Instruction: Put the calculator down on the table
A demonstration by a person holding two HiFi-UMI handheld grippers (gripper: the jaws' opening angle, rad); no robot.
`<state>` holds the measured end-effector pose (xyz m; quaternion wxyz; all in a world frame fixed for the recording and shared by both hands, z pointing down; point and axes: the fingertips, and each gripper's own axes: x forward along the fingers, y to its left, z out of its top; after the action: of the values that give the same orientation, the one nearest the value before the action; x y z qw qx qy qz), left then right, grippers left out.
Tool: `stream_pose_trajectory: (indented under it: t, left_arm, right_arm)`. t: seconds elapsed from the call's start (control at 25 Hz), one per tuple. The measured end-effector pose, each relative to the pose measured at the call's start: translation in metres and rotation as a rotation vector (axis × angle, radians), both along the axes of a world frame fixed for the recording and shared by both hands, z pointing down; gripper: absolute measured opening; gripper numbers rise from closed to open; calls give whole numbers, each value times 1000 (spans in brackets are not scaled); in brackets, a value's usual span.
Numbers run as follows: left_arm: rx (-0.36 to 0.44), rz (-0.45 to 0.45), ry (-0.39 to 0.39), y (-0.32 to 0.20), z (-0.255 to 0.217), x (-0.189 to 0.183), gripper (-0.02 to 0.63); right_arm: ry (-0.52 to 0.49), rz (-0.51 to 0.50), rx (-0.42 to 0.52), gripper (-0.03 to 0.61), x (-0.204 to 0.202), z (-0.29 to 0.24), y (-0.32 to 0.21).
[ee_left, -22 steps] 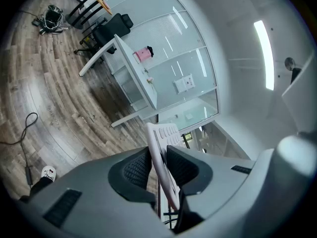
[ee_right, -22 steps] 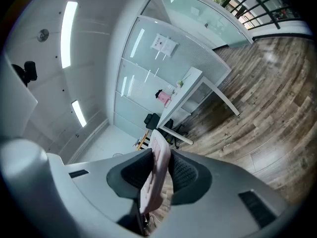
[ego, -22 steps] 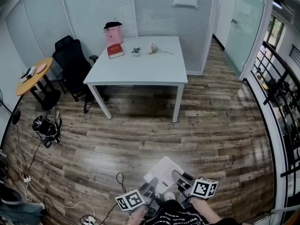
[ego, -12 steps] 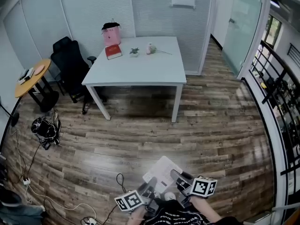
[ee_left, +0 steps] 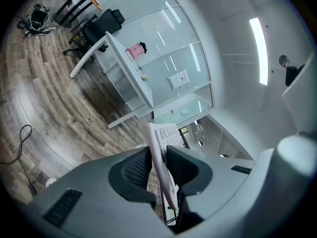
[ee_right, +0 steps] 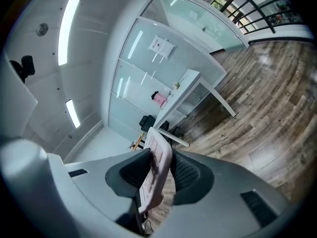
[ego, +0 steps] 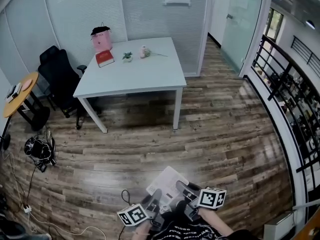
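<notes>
A white calculator (ego: 167, 182) hangs flat over the wood floor at the bottom of the head view, held from both sides. My left gripper (ego: 155, 199) is shut on its near left edge and my right gripper (ego: 183, 189) on its near right edge. In the left gripper view the calculator (ee_left: 159, 150) stands edge-on with the ribbed pads (ee_left: 136, 167) against it. The right gripper view shows the calculator (ee_right: 158, 157) pinched the same way between the dark pads (ee_right: 187, 175). The white table (ego: 140, 74) stands well ahead, across open floor.
On the table's far side are a pink bag (ego: 101, 38), a red book (ego: 105, 58), a small plant (ego: 128, 56) and a pink flower (ego: 145, 51). A black office chair (ego: 60, 76) and a round wooden side table (ego: 20, 86) stand left. Cables (ego: 37, 146) lie on the floor; a black railing (ego: 285, 84) runs along the right.
The table and room have shifted left and slightly up in the head view. Both grippers keep their hold on the calculator at the bottom of the view.
</notes>
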<state>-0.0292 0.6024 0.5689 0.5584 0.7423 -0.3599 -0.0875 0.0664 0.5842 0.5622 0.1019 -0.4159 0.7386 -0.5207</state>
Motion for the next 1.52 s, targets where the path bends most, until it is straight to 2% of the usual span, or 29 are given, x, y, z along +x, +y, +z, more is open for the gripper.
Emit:
stream_pose_trajectory:
  t: [0.2,0.44,0.76,1.16,1.52]
  left_arm:
    - [-6,27,-8,-5,6,-4,103]
    - [17,11,-2,-39,6,-7,98]
    - [39,-67,-25,-116,-5,-4,97]
    - [32,-132,-30,-214,-12,31,97]
    - [26,-173,-30,-276,-7,77,98]
  right_arm:
    - [61,-1,-6,144,-1,9,-3]
    - [2,-31,-9,143,-5,10,-39]
    - [-28,-115,1,141,-3,0,-123]
    - [1,-217,17,141,29,-5,-227]
    - [5,-265,33,141,72,-1,-293]
